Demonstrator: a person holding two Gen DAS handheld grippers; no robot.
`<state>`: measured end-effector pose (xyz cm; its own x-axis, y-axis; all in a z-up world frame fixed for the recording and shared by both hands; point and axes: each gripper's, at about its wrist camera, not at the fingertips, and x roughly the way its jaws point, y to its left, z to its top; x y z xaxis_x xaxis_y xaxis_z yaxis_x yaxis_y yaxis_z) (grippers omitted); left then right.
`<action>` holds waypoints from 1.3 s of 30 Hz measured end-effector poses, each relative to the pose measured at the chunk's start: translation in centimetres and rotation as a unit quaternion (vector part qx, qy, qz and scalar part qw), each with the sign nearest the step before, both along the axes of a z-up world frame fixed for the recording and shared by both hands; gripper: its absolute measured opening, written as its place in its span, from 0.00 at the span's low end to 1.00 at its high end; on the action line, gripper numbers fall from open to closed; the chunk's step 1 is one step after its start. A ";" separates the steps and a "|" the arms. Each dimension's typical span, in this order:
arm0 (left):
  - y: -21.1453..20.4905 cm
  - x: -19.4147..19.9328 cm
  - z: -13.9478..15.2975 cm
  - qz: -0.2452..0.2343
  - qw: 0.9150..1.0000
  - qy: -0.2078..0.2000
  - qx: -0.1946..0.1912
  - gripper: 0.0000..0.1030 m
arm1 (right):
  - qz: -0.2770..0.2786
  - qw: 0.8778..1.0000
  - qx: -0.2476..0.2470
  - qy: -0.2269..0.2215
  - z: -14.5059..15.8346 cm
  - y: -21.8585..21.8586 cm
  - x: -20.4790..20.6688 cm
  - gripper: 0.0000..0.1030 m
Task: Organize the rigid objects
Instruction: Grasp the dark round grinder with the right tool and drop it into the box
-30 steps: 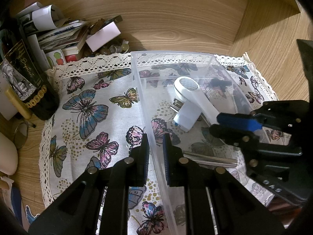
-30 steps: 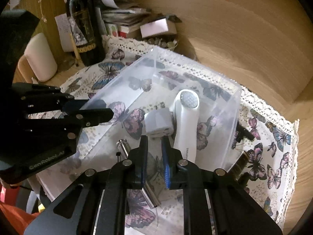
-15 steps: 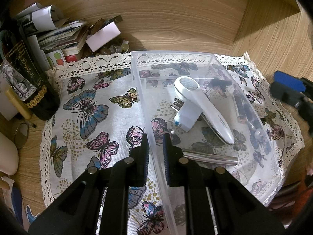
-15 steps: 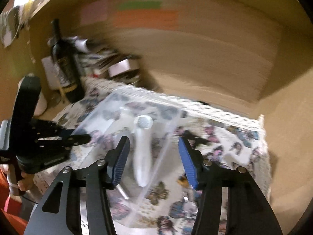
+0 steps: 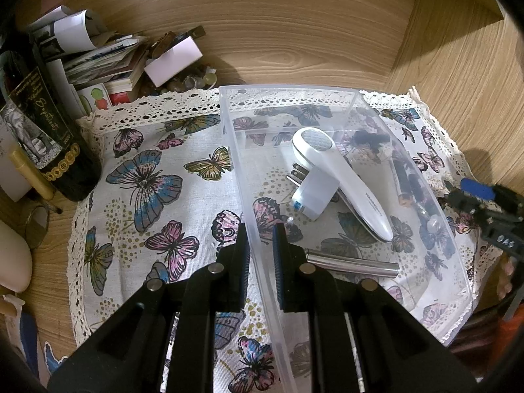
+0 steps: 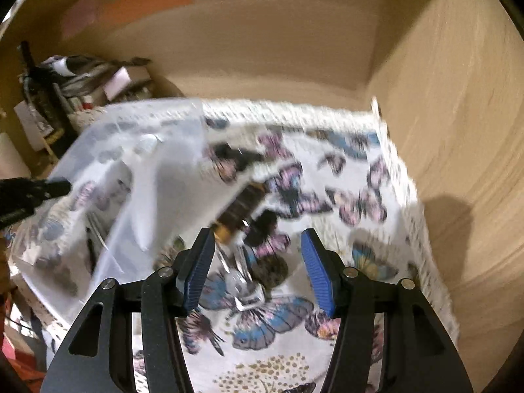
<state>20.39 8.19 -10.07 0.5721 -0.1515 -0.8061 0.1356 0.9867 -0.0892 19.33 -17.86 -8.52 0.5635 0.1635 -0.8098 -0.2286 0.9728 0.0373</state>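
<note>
While the left gripper (image 5: 261, 255) is clamped on the near left wall of the clear plastic bin (image 5: 386, 98), one finger stands outside that wall and one inside it. One bin is seen, set on one butterfly-print cloth (image 5: 147, 190) with a lace edge. Three items are counted inside the bin: one white handheld device (image 5: 344, 177) lying diagonally, one white plug adapter (image 5: 311, 196) touching its underside, and one metal tube (image 5: 352, 263) lying near the front wall. Dark cylindrical items are seen through the right wall of the bin, on the cloth just beside it; their number cannot be told.

The right gripper (image 6: 258, 268) is held released over the cloth to the right of the bin, with nothing pressed between its two blue pads. The right wrist view is blurred. Below the pads, one dark cylinder with a gold band (image 6: 239, 213) and one small shiny metal item (image 6: 244, 288) are made out on the cloth; a further dark item lies beyond them.

At the left rear, one dark wine bottle (image 5: 42, 131) stands beside one stack of books and papers (image 5: 98, 62). The surroundings are formed by wooden panels (image 5: 294, 32).
</note>
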 end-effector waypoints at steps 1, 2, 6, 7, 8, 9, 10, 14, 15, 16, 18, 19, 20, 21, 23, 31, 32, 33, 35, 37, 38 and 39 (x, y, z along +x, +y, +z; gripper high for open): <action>0.0 0.0 0.0 0.000 1.000 0.000 0.001 0.13 | -0.005 1.000 0.000 0.007 -0.7 -0.4 0.1 0.50; 0.0 0.0 0.0 0.000 1.000 0.000 0.001 0.13 | -0.012 1.000 0.001 0.011 -1.1 -0.8 0.1 0.50; 0.0 0.0 0.0 0.001 1.000 0.000 0.000 0.13 | -0.024 0.999 0.011 0.036 -2.9 -1.7 0.6 0.47; 0.0 0.0 0.0 0.000 1.000 0.000 0.000 0.13 | -0.026 0.999 0.012 0.040 -3.3 -1.8 0.7 0.44; 0.0 0.0 0.0 0.000 1.000 0.000 0.001 0.13 | -0.026 0.999 0.016 0.041 -3.4 -1.8 0.9 0.43; 0.0 0.0 0.0 0.000 1.000 0.000 0.000 0.13 | -0.027 0.999 0.015 0.045 -3.6 -1.8 1.0 0.38; 0.0 0.0 0.0 0.000 1.000 0.000 0.001 0.13 | -0.026 0.998 0.018 0.048 -3.8 -1.8 1.1 0.30; 0.0 0.0 0.0 0.000 1.000 0.000 0.001 0.13 | -0.024 0.998 0.025 0.045 -3.7 -1.7 1.2 0.26; -0.1 0.0 0.0 0.000 1.000 0.000 0.001 0.13 | -0.025 0.999 0.023 0.039 -3.5 -1.6 1.1 0.26; -0.1 0.0 0.0 0.000 1.000 0.000 0.001 0.13 | -0.025 0.999 0.022 0.034 -3.3 -1.6 1.0 0.26; 0.0 0.0 0.0 0.000 1.000 0.000 0.000 0.13 | -0.022 0.999 0.020 0.026 -2.6 -1.5 0.9 0.26; -0.1 0.0 0.0 0.000 1.000 0.000 0.000 0.13 | -0.021 0.999 0.019 0.019 -2.1 -1.4 0.9 0.26; -0.1 0.0 0.0 0.000 1.000 0.000 0.000 0.13 | -0.018 1.000 0.018 0.014 -1.7 -1.4 0.8 0.26; -0.1 0.0 0.0 0.000 1.000 0.000 0.000 0.13 | -0.016 1.000 0.019 0.006 -1.0 -1.3 0.7 0.26; -0.1 0.0 0.0 0.000 1.000 0.000 0.000 0.13 | -0.011 1.000 0.021 -0.006 0.0 -1.1 0.6 0.26; -0.1 0.0 0.0 0.000 1.000 -0.001 0.001 0.13 | 0.019 0.998 0.038 -0.055 4.0 0.8 0.6 0.26; -0.1 0.0 0.0 0.000 1.000 -0.001 0.000 0.13 | 0.023 0.997 0.039 -0.059 4.3 1.2 0.6 0.26; -0.1 0.0 0.0 0.000 1.000 -0.001 0.000 0.13 | 0.028 0.997 0.041 -0.064 4.7 1.5 0.6 0.26; -0.1 0.0 0.0 0.000 1.000 -0.001 0.000 0.13 | 0.039 0.995 0.045 -0.074 5.6 2.2 0.5 0.26; -0.1 0.0 0.0 0.000 1.000 -0.001 0.000 0.13 | 0.049 0.994 0.046 -0.083 6.2 3.0 0.4 0.26; -0.1 0.0 0.0 0.000 1.000 -0.001 0.000 0.13 | 0.056 0.994 0.047 -0.086 6.5 3.4 0.4 0.26; -0.1 0.1 0.0 0.000 1.000 -0.001 0.000 0.13 | 0.060 0.993 0.048 -0.088 6.6 3.7 0.4 0.26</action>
<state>20.44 8.12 -10.05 0.5730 -0.1514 -0.8054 0.1353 0.9868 -0.0892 19.75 -14.19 -1.92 0.6671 0.3098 -0.6775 -0.3548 0.9318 0.0767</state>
